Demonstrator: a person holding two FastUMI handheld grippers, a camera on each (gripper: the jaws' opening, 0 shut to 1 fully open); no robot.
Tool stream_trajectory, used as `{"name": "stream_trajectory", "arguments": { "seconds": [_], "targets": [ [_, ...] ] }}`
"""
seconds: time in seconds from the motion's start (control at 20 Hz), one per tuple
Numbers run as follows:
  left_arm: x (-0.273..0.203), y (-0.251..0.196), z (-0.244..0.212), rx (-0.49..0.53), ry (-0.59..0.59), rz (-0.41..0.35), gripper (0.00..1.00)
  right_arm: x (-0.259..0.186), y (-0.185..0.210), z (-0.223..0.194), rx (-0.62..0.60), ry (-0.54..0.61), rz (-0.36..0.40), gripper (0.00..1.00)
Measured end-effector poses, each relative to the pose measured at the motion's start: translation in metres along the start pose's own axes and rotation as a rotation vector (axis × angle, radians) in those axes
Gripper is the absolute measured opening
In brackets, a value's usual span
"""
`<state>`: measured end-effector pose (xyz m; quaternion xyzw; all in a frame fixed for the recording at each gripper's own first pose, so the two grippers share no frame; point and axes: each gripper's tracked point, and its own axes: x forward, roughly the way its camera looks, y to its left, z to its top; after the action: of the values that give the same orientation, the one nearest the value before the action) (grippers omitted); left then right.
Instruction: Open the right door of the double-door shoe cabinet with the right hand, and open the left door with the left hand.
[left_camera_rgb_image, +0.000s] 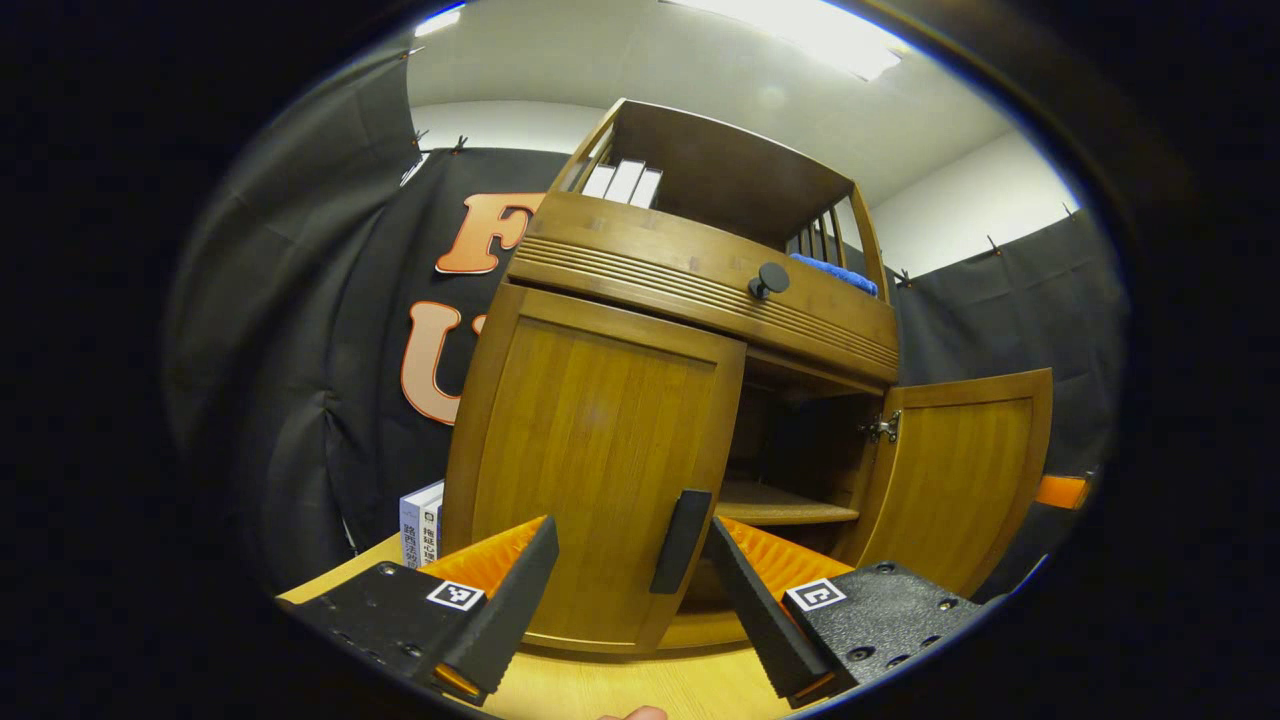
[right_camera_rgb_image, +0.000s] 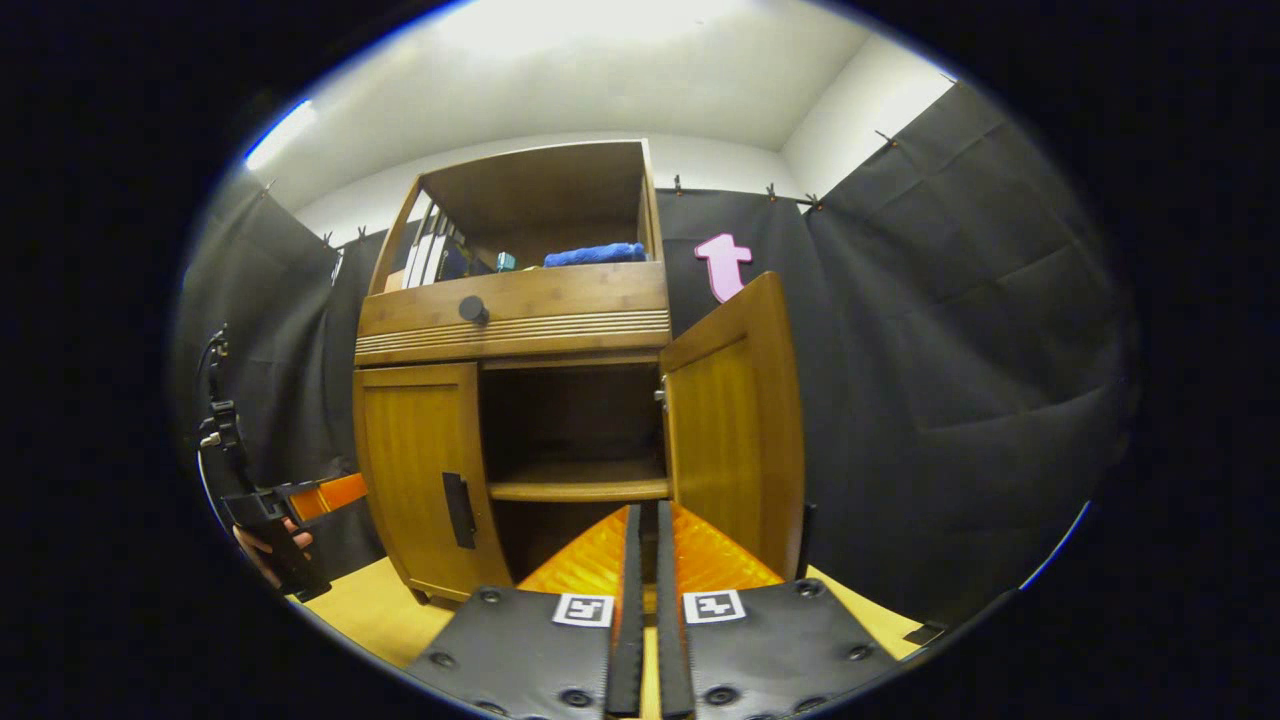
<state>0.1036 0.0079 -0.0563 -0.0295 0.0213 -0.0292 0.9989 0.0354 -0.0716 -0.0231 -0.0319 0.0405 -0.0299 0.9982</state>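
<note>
black cloth walls (right_camera_rgb_image: 950, 300) hang under a white ceiling (left_camera_rgb_image: 720, 70) with bright ceiling lights (left_camera_rgb_image: 830, 40).

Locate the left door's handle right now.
In the left gripper view, the handle sits on the closed left door's right edge, between the open left tongs, untouched.

you had the cabinet (right_camera_rgb_image: 515, 330) standing upright on the table, brown wood with a ribbed drawer band above its two doors. the right door (right_camera_rgb_image: 735, 420) stood swung wide open on its hinge, its inner face showing, with a shelf bare behind it. the left door (left_camera_rgb_image: 590, 470) was closed flush, and its dark vertical handle (left_camera_rgb_image: 681, 540) sat near the inner edge, low on the panel.
</note>
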Motion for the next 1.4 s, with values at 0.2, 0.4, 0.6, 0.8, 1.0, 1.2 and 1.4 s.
{"name": "stream_trajectory", "arguments": {
  "seconds": [0.2, 0.4, 0.6, 0.8, 1.0, 1.2, 1.4],
  "targets": [
    [0.018, -0.005, -0.013, 0.024, 0.009, -0.013, 0.95, -0.001, 0.012, -0.004, -0.009, -0.002, 0.002, 0.80],
    [0.042, -0.012, -0.040, 0.071, 0.058, -0.027, 0.95, -0.007, 0.011, -0.002, -0.031, -0.020, -0.016, 0.99],
    [0.070, -0.031, -0.071, 0.161, 0.099, -0.075, 0.92, -0.009, 0.011, -0.009, -0.037, 0.007, -0.013, 0.99],
    [0.097, -0.049, -0.091, 0.178, 0.081, -0.117, 0.92, -0.013, 0.016, -0.012, -0.042, 0.018, -0.002, 0.99],
    [0.126, -0.054, -0.095, 0.234, 0.072, -0.108, 0.92, -0.016, 0.018, -0.013, -0.036, 0.020, -0.005, 0.94],
    [0.142, -0.049, -0.099, 0.217, 0.081, -0.058, 0.92, -0.019, 0.017, -0.011, -0.034, 0.014, -0.016, 0.99],
    [0.133, -0.049, -0.104, 0.180, 0.100, -0.063, 0.71, -0.022, 0.016, -0.011, -0.032, 0.010, -0.017, 0.99]
  ]
}}
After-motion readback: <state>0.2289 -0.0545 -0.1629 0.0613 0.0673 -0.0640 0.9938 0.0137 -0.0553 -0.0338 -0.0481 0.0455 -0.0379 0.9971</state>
